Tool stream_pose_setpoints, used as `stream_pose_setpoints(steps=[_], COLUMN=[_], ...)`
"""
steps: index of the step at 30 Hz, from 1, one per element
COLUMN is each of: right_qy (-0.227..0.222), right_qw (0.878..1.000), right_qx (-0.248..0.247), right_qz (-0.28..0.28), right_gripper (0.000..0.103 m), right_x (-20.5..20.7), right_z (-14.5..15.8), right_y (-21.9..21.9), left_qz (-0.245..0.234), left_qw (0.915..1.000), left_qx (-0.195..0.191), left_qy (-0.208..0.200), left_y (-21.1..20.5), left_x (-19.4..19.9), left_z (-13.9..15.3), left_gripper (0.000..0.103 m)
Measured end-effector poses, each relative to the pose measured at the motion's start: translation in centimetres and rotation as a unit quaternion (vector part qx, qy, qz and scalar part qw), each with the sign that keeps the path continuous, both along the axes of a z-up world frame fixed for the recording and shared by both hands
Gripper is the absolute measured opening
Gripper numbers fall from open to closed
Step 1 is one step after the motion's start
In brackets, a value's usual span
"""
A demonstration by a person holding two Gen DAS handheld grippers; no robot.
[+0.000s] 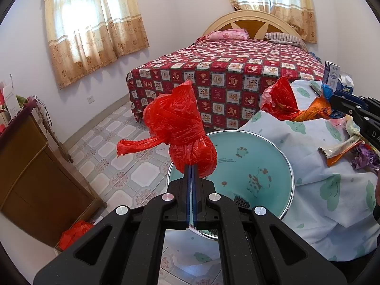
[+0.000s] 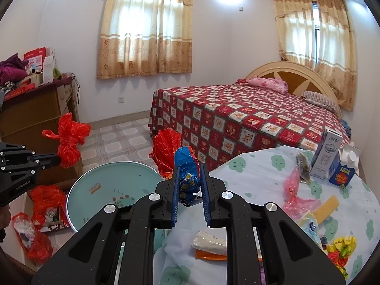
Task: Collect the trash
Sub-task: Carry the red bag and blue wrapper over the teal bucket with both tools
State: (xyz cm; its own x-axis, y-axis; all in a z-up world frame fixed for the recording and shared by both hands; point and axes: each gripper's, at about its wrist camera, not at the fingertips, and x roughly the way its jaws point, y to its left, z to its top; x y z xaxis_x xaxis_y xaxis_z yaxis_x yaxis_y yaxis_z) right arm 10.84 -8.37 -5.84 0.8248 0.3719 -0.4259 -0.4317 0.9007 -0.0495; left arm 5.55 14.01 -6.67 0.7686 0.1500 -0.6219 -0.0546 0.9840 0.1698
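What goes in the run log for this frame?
left gripper: shut on red bag | right gripper: shut on snack wrapper | both airborne

Both wrist views look along their claws, close up, toward the bed at 12–1 o'clock. Shared: bed, round stool, tabletop, curtains.

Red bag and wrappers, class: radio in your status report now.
Left gripper shut on knotted red bag. Right gripper shut on blue-and-red wrapper. More wrappers on table. Round teal stool below, nothing blocking.
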Motion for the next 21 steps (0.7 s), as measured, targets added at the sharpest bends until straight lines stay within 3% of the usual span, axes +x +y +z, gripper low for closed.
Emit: stream_pose_setpoints(steps=[21], right_qy=[0.002], right_qw=[1.0], right_qx=[-0.009], right_qz=[0.014], right_gripper=[0.017], right_x=[-0.29], right_z=[-0.2], right_y=[1.09], left_qz=[-0.007], left_qw=[1.0], left_qx=[-0.002], left_qy=[0.006], left_y=[0.11], left_x=[-0.01], left_z=[-0.35], left_gripper=[0.001])
